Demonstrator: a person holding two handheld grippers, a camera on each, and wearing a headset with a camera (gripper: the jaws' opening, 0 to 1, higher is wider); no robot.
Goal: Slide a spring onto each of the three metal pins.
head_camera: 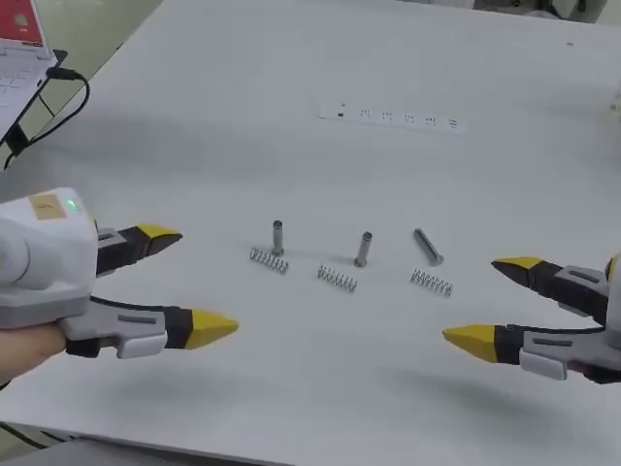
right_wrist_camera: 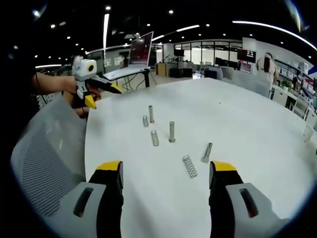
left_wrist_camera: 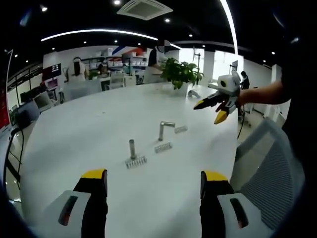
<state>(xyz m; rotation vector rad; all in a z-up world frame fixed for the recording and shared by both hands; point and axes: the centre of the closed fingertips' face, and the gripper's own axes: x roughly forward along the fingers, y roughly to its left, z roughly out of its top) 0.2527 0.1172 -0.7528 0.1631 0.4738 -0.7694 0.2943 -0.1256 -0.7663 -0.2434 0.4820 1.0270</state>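
Note:
Three short metal pins sit mid-table. The left pin (head_camera: pixel 277 236) and middle pin (head_camera: pixel 364 249) stand upright; the right pin (head_camera: pixel 428 247) lies on its side. A loose spring lies in front of each: left spring (head_camera: pixel 269 260), middle spring (head_camera: pixel 337 279), right spring (head_camera: pixel 431 282). My left gripper (head_camera: pixel 199 282) hovers open at the left, well short of the left pin (left_wrist_camera: pixel 132 148) and spring (left_wrist_camera: pixel 135 161). My right gripper (head_camera: pixel 490 301) hovers open at the right, near the right spring (right_wrist_camera: pixel 188 165) and the lying pin (right_wrist_camera: pixel 207 152). Nothing is between either pair of fingers.
A white power strip (head_camera: pixel 393 118) lies farther back on the white table (head_camera: pixel 291 379). A laptop (head_camera: pixel 19 49) with a black cable (head_camera: pixel 68 97) sits at the far left corner. A mesh chair back (right_wrist_camera: pixel 44 163) stands beside the table's near edge.

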